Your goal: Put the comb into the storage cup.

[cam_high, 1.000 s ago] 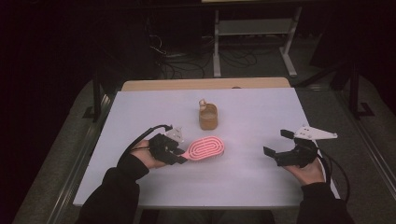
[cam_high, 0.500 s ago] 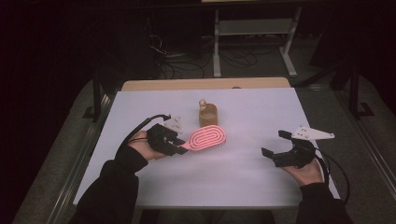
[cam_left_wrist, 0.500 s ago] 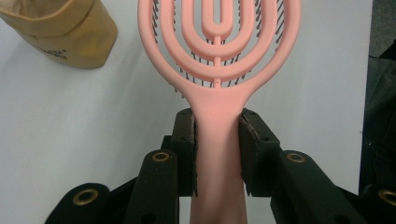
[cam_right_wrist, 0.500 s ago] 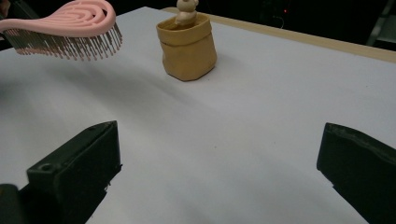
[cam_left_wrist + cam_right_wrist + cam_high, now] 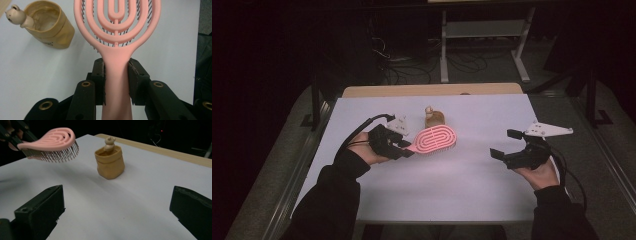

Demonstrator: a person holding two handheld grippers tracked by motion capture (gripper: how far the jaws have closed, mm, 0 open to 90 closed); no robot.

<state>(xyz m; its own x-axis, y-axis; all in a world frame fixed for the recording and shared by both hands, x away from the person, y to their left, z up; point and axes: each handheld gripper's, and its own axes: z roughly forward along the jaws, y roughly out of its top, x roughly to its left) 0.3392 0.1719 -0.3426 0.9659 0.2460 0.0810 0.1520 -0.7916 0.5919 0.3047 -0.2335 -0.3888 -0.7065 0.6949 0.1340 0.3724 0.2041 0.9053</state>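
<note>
Left tool point(image 5: 404, 150), its two black pads pinching the handle of the pink hairbrush point(image 5: 434, 140); the brush is held clear above the white bench point(image 5: 462, 190), bristles pointing down, its oval head extending toward the tan pouch point(image 5: 435, 119). The pouch stands upright near the far edge of the bench, just beyond the brush head, with a small bear figure point(image 5: 16, 15) at its rim. Right tool point(image 5: 504, 145), held over the right part of the bench well apart from the brush, jaws spread wide with nothing between them
</note>
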